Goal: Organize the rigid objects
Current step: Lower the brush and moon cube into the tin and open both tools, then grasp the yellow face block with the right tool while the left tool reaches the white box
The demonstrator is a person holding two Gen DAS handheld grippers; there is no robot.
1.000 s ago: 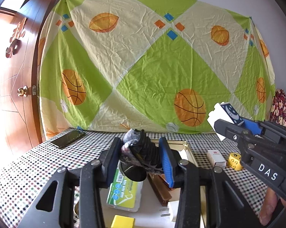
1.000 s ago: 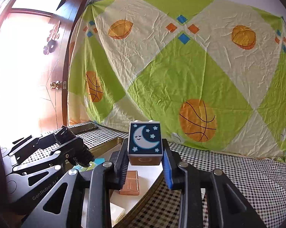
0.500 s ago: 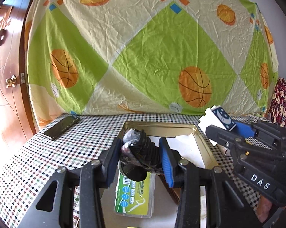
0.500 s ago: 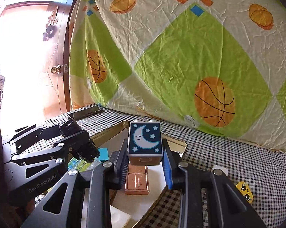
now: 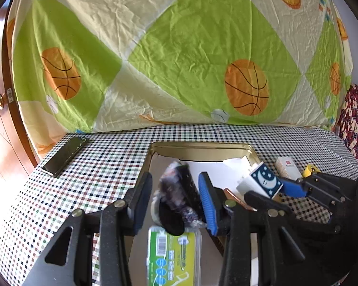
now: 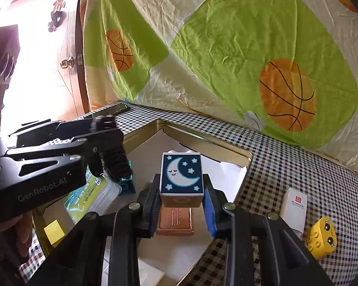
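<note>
My left gripper (image 5: 175, 200) has its jaws parted around a dark ribbed roll (image 5: 179, 195), which looks blurred and loose between them, above a gold tray (image 5: 202, 145). My right gripper (image 6: 181, 199) is shut on a moon block (image 6: 181, 175), held over the tray (image 6: 202, 138) above a copper bar (image 6: 176, 220). The right gripper with the block (image 5: 264, 178) also shows in the left wrist view. The left gripper (image 6: 107, 157) shows in the right wrist view.
In the tray lie a green floss box (image 5: 173, 255), a teal block (image 6: 127, 186) and a yellow cube (image 6: 53, 231). On the checked cloth are a white box (image 6: 295, 206), a yellow face block (image 6: 323, 237) and a phone (image 5: 64, 155).
Both grippers have dropped lower over the tray. My left gripper's jaws have opened wider and the dark roll has come loose between them. The moon block stays held.
</note>
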